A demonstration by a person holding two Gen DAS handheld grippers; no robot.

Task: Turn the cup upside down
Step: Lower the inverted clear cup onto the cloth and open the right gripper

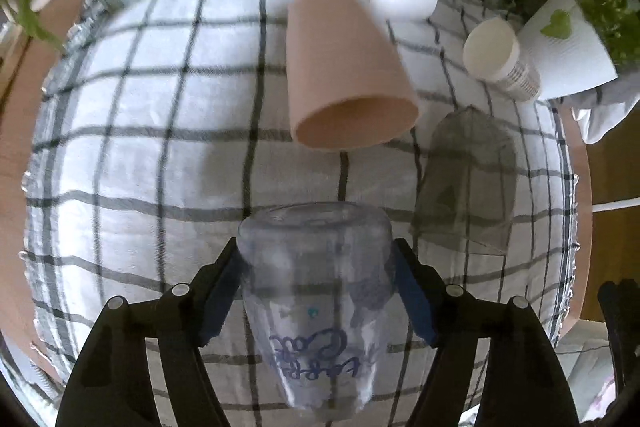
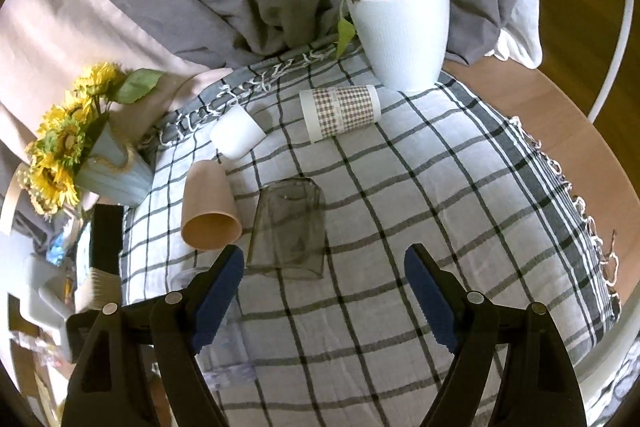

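My left gripper (image 1: 316, 251) is shut on a clear plastic cup (image 1: 316, 291) with blue writing, held above the checked cloth with its base pointing away from me. A tan paper cup (image 1: 344, 71) lies on its side beyond it, also in the right wrist view (image 2: 210, 207). A smoky grey glass (image 1: 468, 187) stands mouth-down on the cloth, seen too in the right wrist view (image 2: 288, 227). My right gripper (image 2: 324, 259) is open and empty, just short of the grey glass.
A white cup (image 2: 238, 137) and a checked-sleeve cup (image 2: 340, 113) lie on their sides at the back of the cloth (image 2: 440, 227). A white plant pot (image 2: 402, 35) stands behind them, a sunflower vase (image 2: 108, 171) at the left. Wooden table edge (image 2: 560, 115) at right.
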